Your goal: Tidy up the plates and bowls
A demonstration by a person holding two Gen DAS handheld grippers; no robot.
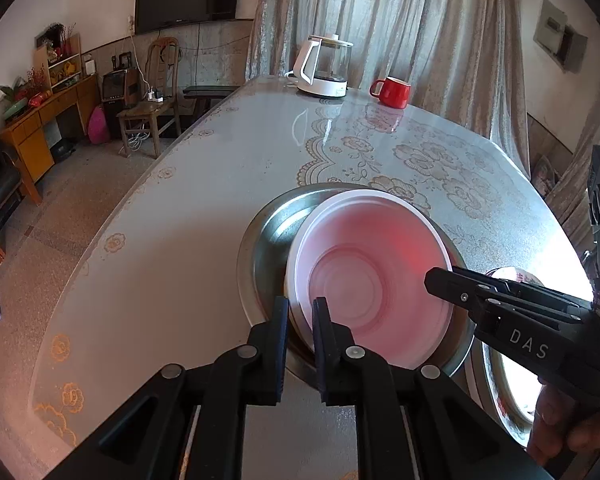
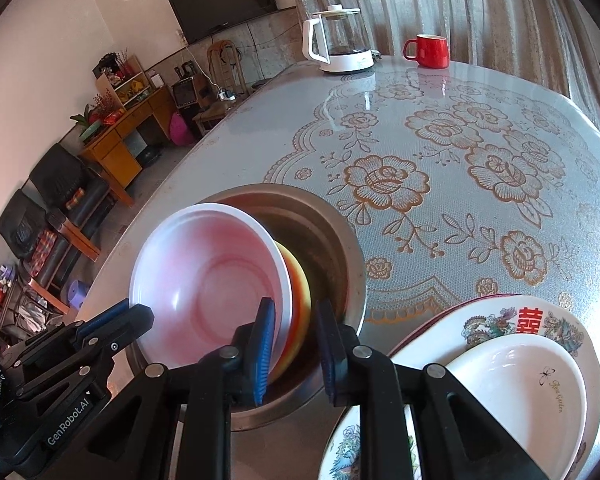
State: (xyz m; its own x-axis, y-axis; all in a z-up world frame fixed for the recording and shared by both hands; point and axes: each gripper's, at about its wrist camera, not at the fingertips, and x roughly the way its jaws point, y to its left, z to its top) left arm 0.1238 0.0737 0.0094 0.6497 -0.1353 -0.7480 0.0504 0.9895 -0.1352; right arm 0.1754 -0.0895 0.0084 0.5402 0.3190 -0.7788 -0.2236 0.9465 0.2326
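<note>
- My left tongs [image 1: 301, 320] are nearly closed, pinching the near rim of the white round bowl with the pink-tinted inside [image 1: 372, 264]; the rim sits right between the two pads.
- That bowl is tipped up on edge, leaning inside the round stainless-steel basin [image 1: 272, 232], which stands on the counter [image 1: 180, 260] with its gold flower-patterned cover.
- From my right side I can see an orange-and-yellow edge [image 2: 300, 280] tucked right behind the bowl's rim. Whether it's a second dish or the bowl's own outside, I can't tell.
- My right tongs [image 2: 295, 308] straddle the opposite side of that rim with a narrow gap. The left pad is in front of the bowl's inner wall, while the right pad stands just clear of the orange edge, with dark basin showing between them, so there's no squeeze here.
- Just beside the basin, to the right, lies a decorated porcelain plate with a red character and birds [image 2: 540, 316], and a plain white ceramic bowl [image 2: 520, 384] rests on it.
- Over at the far end of the counter, well apart from all this, stand a glass kettle with a white handle and base [image 1: 326, 68] and a red mug [image 1: 394, 92].
</note>
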